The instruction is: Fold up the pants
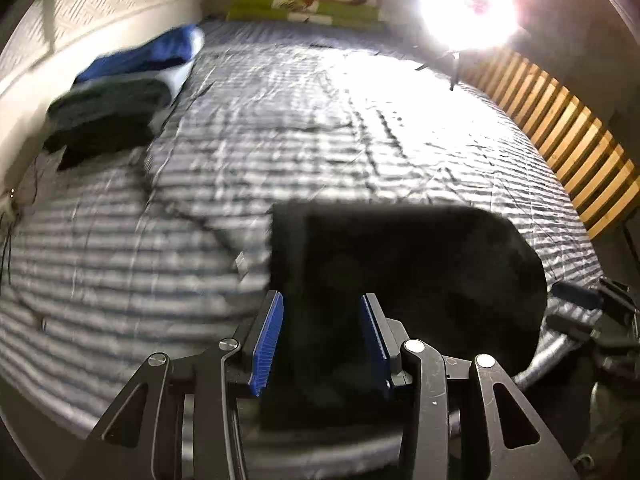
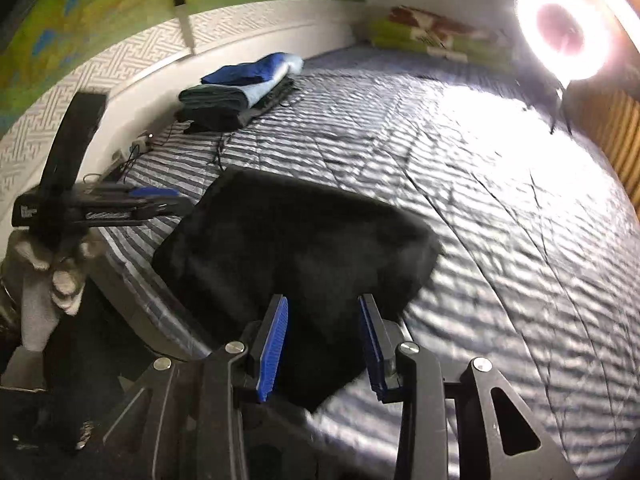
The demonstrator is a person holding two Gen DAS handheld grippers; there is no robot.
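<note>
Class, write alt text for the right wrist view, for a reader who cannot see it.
Folded black pants lie on a striped bedspread, framed by the open right gripper. The left gripper sits at the left edge, folded clothes stack by the wall, and a ring light glares top right.

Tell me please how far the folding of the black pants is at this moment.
Done, it seems: the black pants lie as a compact folded rectangle on the striped bedcover. In hand: nothing. The left gripper and right gripper are both open above the pants, with no cloth pinched. Left, perhaps: moving them to the stack of folded clothes by the wall, if that is wanted.
</note>
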